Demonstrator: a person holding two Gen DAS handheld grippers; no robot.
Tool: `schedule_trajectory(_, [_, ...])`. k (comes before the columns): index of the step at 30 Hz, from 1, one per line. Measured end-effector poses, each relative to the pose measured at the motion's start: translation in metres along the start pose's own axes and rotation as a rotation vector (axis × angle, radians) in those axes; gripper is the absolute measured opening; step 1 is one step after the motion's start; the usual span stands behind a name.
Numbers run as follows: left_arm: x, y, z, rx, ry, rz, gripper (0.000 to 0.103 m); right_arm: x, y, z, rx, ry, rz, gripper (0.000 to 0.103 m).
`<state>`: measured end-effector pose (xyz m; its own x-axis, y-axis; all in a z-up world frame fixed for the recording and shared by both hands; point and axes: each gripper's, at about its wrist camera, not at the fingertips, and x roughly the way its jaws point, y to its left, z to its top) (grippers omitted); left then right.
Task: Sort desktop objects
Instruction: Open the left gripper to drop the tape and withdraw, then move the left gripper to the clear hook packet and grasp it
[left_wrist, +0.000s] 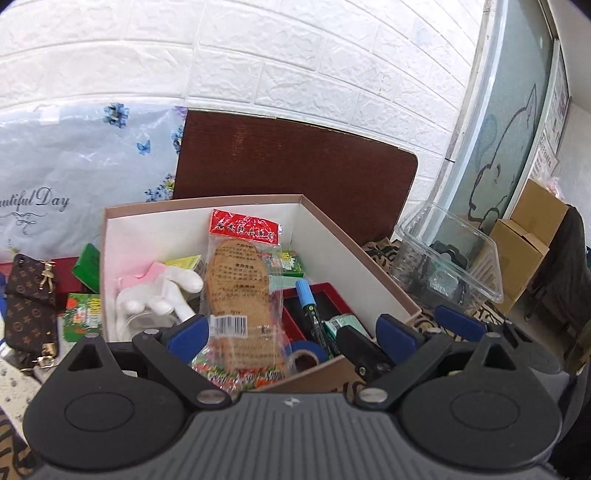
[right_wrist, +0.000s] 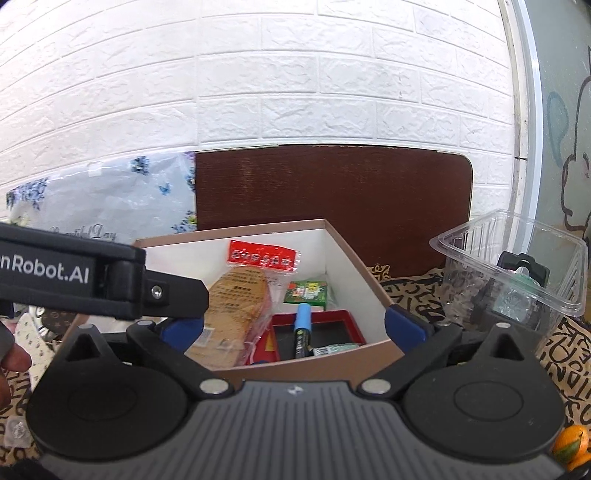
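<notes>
Since I'm going left to right, the leftovers come first: a brown monogram phone case (left_wrist: 31, 306) and two green packets (left_wrist: 84, 315) are outside the cardboard box (left_wrist: 369, 258) on the tabletop's left side, so I'd say those are yet to be sorted. Inside the box things look pretty full already: a white and pink toy (left_wrist: 159, 295), an insole in its plastic bag (left_wrist: 236, 291), a blue-capped marker (left_wrist: 310, 310) lying over a red tray (left_wrist: 332, 295), plus a roll of blue tape (left_wrist: 306, 354). Right of the box sits a clear plastic container (left_wrist: 450, 254) with some dark bits in it, and an orange (right_wrist: 570, 445) waits at the far right edge. Left claw (left_wrist: 291, 332) and right claw (right_wrist: 295, 328) both hang wide apart over the box with nothing gripped. My guess is we're past halfway.
</notes>
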<state>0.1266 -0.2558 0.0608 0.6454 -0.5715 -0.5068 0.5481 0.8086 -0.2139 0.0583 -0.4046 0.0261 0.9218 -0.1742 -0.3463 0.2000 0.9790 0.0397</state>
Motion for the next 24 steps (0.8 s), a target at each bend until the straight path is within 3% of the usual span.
schedule_trajectory(13, [-0.065, 0.014, -0.04, -0.01, -0.045, 0.021, 0.1, -0.044, 0.041, -0.012, -0.026, -0.012, 0.11, 0.101])
schedule_trajectory(24, [-0.112, 0.081, -0.103, -0.161, -0.03, 0.13, 0.1, -0.054, 0.11, -0.053, -0.094, 0.098, 0.307, 0.101])
